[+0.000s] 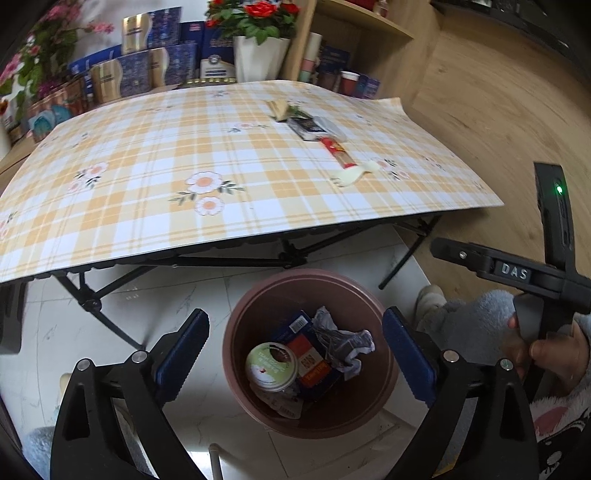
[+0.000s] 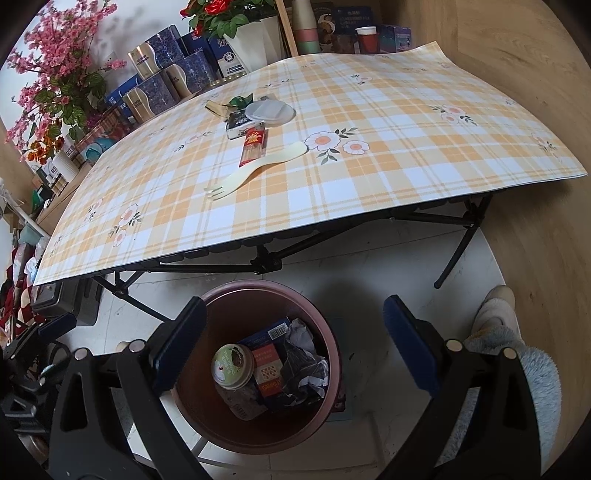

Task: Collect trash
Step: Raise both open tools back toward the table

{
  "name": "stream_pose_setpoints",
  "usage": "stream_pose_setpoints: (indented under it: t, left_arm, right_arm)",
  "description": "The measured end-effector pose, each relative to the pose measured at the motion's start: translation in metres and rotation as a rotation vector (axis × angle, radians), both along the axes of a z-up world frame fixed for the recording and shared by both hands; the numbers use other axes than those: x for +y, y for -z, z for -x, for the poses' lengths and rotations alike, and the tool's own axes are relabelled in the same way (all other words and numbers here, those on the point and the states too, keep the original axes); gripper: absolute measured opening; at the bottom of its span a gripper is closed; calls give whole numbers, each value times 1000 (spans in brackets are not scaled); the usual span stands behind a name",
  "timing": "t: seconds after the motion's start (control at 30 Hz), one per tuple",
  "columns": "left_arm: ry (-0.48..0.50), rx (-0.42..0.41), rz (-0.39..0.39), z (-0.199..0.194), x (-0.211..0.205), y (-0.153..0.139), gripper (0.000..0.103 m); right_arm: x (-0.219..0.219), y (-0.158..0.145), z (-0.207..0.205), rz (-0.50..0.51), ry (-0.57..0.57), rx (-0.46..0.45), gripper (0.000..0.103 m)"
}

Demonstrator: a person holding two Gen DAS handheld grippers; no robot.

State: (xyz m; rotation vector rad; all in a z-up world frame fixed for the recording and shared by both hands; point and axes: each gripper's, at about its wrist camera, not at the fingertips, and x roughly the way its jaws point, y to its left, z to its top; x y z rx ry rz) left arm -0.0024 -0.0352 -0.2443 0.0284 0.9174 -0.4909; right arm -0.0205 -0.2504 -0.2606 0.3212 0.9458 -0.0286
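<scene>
A brown bin point(image 1: 258, 295) point(image 2: 332, 332) stands on the floor in front of the table and holds a round green-lidded tub point(image 1: 271, 365) point(image 2: 232, 366), a red and blue carton point(image 1: 312, 363) point(image 2: 271, 376) and crumpled paper point(image 1: 343, 343) point(image 2: 304, 363). My left gripper point(image 1: 295, 354) is open and empty above the bin. My right gripper point(image 2: 295, 343) is also open and empty above it. On the checked tablecloth point(image 1: 166, 155) point(image 2: 388, 147) lie a cream plastic fork point(image 1: 356, 173) point(image 2: 255, 171), a red packet point(image 1: 336, 149) point(image 2: 253, 146), a dark packet point(image 1: 306, 127) point(image 2: 240, 123), a clear lid point(image 2: 270, 110) and a tan scrap point(image 1: 279, 108) point(image 2: 216, 108).
Potted flowers point(image 1: 258, 33) point(image 2: 236, 22), blue boxes point(image 1: 136, 70) point(image 2: 162, 85) and cups point(image 2: 367, 38) crowd the back behind the table. A wooden shelf point(image 1: 369, 22) stands at the back right. The table's black folding legs point(image 1: 288, 256) point(image 2: 266, 260) stand just behind the bin. My slippered foot point(image 2: 495, 306) is at the right.
</scene>
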Motion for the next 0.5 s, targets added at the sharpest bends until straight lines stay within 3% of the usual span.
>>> stream_pose_setpoints:
  t: [0.3,0.5]
  left_arm:
    - [-92,6,-1,-6,16,0,94]
    - [-191,-57,6,-5,29,-12,96]
  right_arm:
    - [-5,3,0,-31,9,-7,95]
    - [-12,-8,-11,-40,-36,-56,92]
